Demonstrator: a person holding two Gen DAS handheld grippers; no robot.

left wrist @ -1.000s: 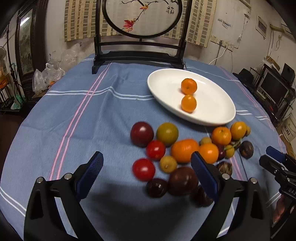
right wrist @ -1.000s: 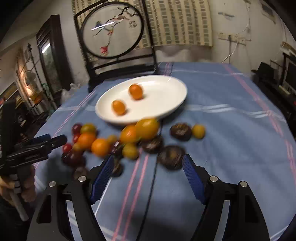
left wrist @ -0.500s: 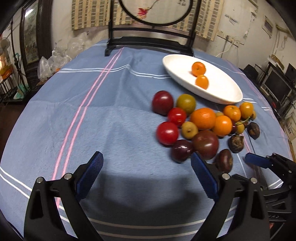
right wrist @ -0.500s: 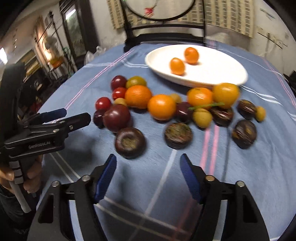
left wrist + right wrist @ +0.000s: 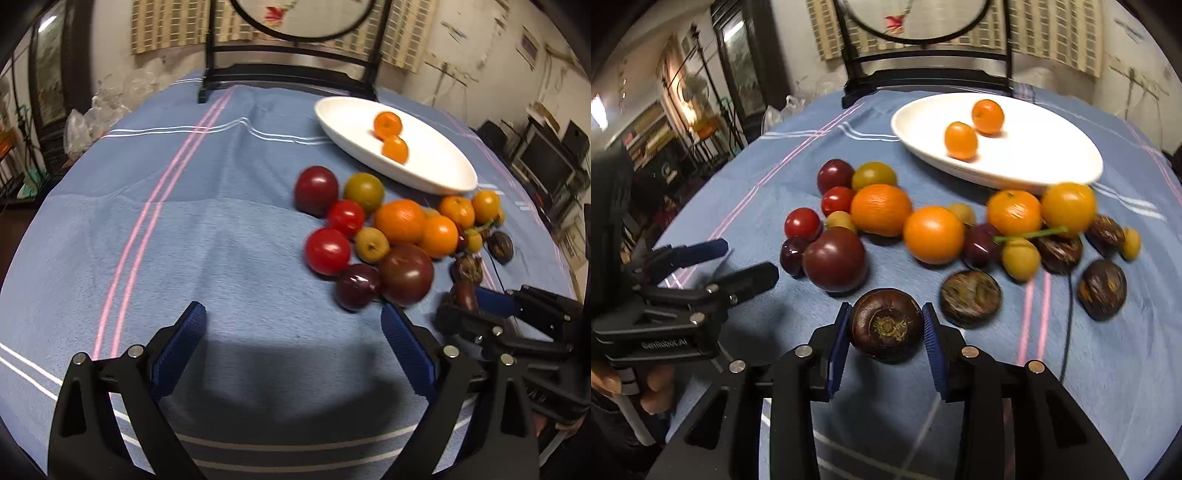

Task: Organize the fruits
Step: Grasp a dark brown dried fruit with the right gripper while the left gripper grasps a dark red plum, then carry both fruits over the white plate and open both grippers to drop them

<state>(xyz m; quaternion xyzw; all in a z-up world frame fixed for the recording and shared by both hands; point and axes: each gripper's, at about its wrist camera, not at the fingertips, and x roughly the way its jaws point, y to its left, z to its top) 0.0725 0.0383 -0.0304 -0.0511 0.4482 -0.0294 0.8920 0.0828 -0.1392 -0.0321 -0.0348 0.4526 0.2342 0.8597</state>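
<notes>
A pile of loose fruit lies on the blue striped cloth: red tomatoes (image 5: 327, 251), oranges (image 5: 881, 209), dark plums (image 5: 834, 259) and brown wrinkled fruits (image 5: 970, 298). Two small oranges (image 5: 960, 140) sit in the white oval plate (image 5: 997, 177) behind the pile. My right gripper (image 5: 885, 328) is closing its jaws, and both blue pads touch a dark brown round fruit (image 5: 885, 325) resting on the cloth. In the left wrist view that gripper (image 5: 466, 301) shows at the right. My left gripper (image 5: 291, 308) stands open over bare cloth left of the pile, holding nothing.
A black-framed round screen on a stand (image 5: 291, 74) stands at the table's far edge. Plastic bags (image 5: 85, 125) lie off the table's left side. A thin dark cable (image 5: 1069, 314) crosses the cloth right of the held fruit. A person's hand (image 5: 653, 391) grips the left gripper's handle.
My right gripper came forward and down to the near dark brown fruit, and its jaws drew in from wide apart onto it. My left gripper shifted left, away from the pile, still open.
</notes>
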